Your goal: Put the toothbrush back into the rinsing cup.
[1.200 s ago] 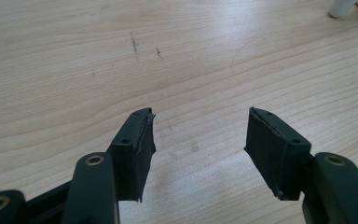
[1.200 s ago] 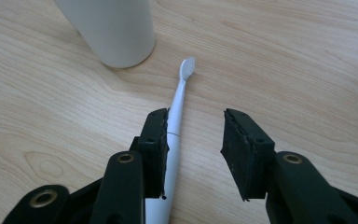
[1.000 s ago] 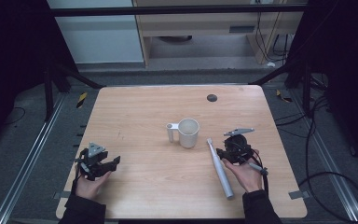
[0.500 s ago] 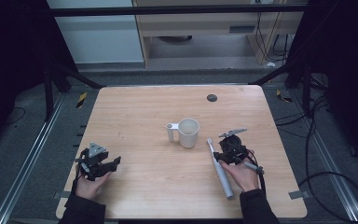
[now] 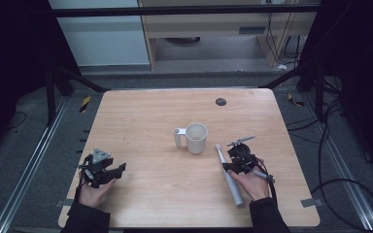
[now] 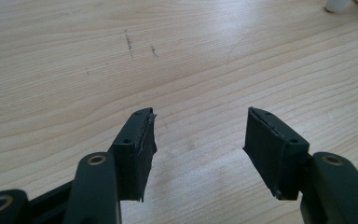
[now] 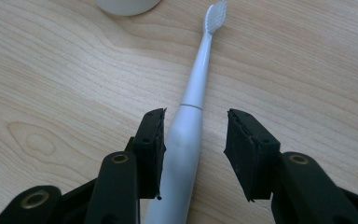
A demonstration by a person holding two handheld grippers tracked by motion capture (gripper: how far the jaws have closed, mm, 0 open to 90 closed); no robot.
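My right tool point(image 7: 193, 154) jaws half-wide, straddling the toothbrush point(image 7: 191, 121) flat on the surface right of the mug point(image 5: 196, 138); light, stiff, slick plastic, so I'd grip the thick handle

Light wooden desk point(image 5: 141, 116) with rounded corners and a dark round spot point(image 5: 220, 101) near its far edge, standing on a grey floor point(image 5: 34, 145). Metal rails point(image 5: 26, 170) run along the floor on both sides of the desk; black cables point(image 5: 330, 160) trail over the floor at right. Yellow-and-black striped markers point(image 5: 85, 103) lie near the far corners. Beyond the desk: a pale panel point(image 5: 97, 34) and a beige cabinet point(image 5: 209, 24) with an open lower shelf. Black frame bars point(image 5: 184, 8) and dark curtains point(image 5: 9, 63) bound the scene; lighting is dim and even
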